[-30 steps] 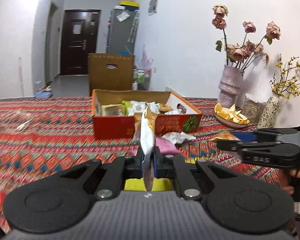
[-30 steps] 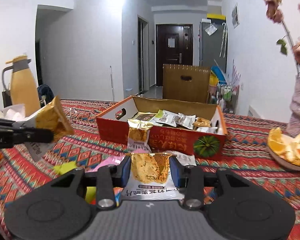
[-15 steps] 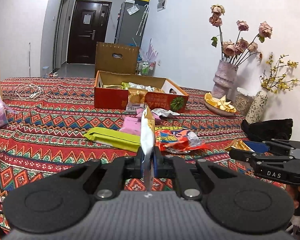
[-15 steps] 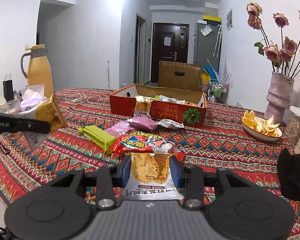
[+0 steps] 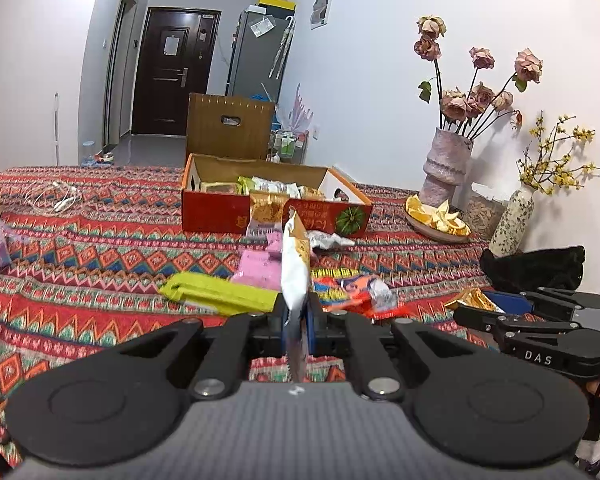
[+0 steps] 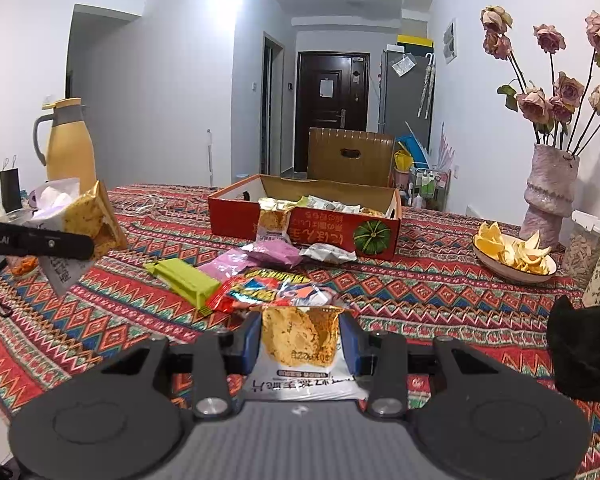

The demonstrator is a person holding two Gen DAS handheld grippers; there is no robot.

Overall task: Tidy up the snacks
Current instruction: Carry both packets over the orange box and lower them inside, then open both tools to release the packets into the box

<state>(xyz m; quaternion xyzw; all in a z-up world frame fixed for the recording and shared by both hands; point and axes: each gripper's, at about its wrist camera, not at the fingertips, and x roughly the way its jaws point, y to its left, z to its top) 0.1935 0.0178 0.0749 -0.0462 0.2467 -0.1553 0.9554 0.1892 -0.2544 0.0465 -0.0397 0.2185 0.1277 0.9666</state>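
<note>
Both grippers, left (image 5: pixel 298 320) and right (image 6: pixel 300 338), are clamped on white-and-orange snack packets (image 5: pixel 295 268) (image 6: pixel 300 344); carry each level over the red cardboard box (image 6: pixel 300 232), then release low inside.

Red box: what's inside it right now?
The red box holds several snack packets, green, white and orange wrappers showing above its rim. Anything beneath them, and the box floor, is hidden by the front wall.

Matt black plastic on the left gripper (image 5: pixel 298 318), glossy foil snack packet (image 5: pixel 295 276) pinched there; woven cloth tablecloth (image 5: pixel 100 264) patterned all over; at twelve o'clock, printed cardboard box (image 5: pixel 236 212); rough ceramic vase (image 6: pixel 550 192) at two
</note>
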